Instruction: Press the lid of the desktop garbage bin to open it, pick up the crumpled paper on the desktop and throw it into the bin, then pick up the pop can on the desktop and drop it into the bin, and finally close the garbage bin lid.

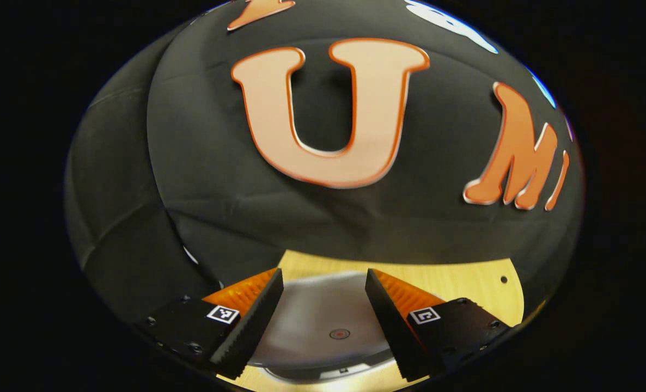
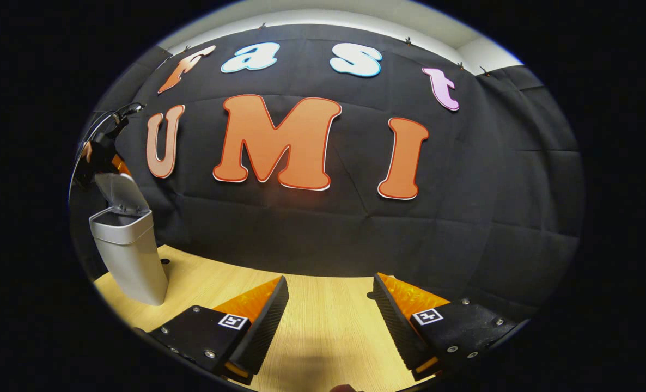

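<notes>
Two grippers, both w/ fingers spread wide, nothing held: left gripper (image 1: 324, 305) hangs over bin lid (image 1: 323, 321), which stands raised; right gripper (image 2: 331, 310) over bare desktop (image 2: 323, 337), garbage bin (image 2: 129, 256) at far left.

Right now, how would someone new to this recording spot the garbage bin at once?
Start at the pale wooden desktop in front of the black cloth wall in the right gripper view, then look to its far left edge. The garbage bin stands there, a tall grey container that narrows toward its base. Its lid is flipped up at the back, and nothing else stands near it.
</notes>
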Action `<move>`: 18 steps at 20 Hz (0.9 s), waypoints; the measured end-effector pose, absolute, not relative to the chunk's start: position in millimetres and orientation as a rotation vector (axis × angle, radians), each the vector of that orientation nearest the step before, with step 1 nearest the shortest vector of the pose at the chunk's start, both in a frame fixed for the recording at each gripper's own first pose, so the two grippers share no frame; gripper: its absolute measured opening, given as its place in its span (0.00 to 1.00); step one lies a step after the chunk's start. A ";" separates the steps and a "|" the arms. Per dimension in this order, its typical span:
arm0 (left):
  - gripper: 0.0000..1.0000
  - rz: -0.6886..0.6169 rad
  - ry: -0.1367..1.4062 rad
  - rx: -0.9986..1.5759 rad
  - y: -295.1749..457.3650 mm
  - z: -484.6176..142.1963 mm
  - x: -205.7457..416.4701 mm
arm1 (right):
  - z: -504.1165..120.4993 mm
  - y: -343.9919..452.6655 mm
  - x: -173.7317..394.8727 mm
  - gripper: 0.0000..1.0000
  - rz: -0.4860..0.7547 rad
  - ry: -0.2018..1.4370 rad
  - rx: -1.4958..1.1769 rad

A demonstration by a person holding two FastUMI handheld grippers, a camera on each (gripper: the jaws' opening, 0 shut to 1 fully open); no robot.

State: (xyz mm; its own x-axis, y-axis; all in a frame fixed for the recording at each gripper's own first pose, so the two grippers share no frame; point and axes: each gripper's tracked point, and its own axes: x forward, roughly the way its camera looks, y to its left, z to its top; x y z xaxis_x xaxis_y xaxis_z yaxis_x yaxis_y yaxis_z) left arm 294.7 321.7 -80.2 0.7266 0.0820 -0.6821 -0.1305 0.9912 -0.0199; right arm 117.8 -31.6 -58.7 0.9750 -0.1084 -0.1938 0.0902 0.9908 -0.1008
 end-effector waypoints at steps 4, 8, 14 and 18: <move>0.97 0.104 0.814 -0.094 312.0 -97.2 262.4 | -58.9 -27.5 118.4 0.94 -0.080 0.200 -0.097; 0.97 0.061 0.961 -0.095 302.2 -116.9 231.6 | -59.1 -26.7 116.7 0.94 -0.069 0.194 -0.106; 0.96 0.008 1.042 -0.019 285.8 -147.9 215.6 | -60.9 -29.0 111.6 0.94 -0.064 0.198 -0.101; 0.99 0.019 0.966 -0.026 289.3 -142.7 217.1 | -56.7 -31.4 108.2 0.94 -0.062 0.185 -0.097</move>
